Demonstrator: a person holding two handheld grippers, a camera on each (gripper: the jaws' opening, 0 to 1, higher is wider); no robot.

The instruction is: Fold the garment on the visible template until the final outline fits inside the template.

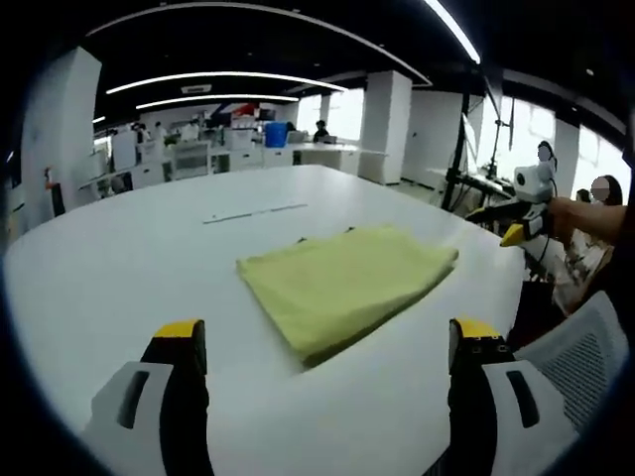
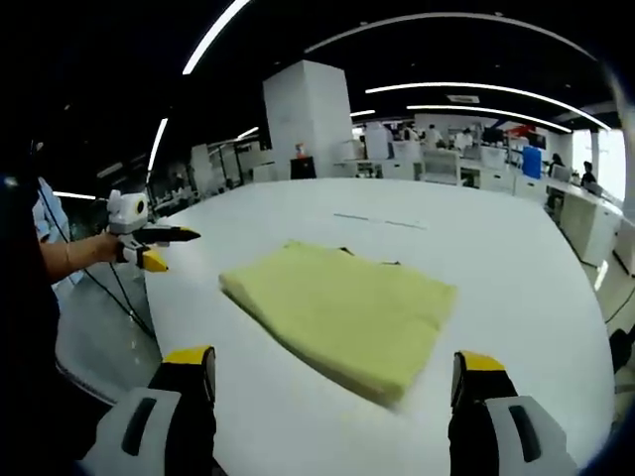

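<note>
Folded yellow garment (image 1: 345, 286) flat on white table (image 1: 119, 268), ahead of both grippers and touched by neither.

In left gripper view: garment at centre of frame, just above and between the parted, empty jaws of left gripper (image 1: 327, 342); long axis slanting from lower left to upper right; near edge low in frame, close to jaw tips. Right gripper (image 1: 516, 234) at right edge, held off the table margin. In right gripper view: garment (image 2: 342, 315) at centre, above the spread, empty jaws of right gripper (image 2: 335, 365); nearest corner toward lower right, by the right-hand jaw. Left gripper (image 2: 149, 243) at left, held in a hand, beside the table. Dark template marks (image 2: 342, 251) peeping past the far edge; outline otherwise hidden. Judged: both grippers about equally near, straight forward reach needed.
</note>
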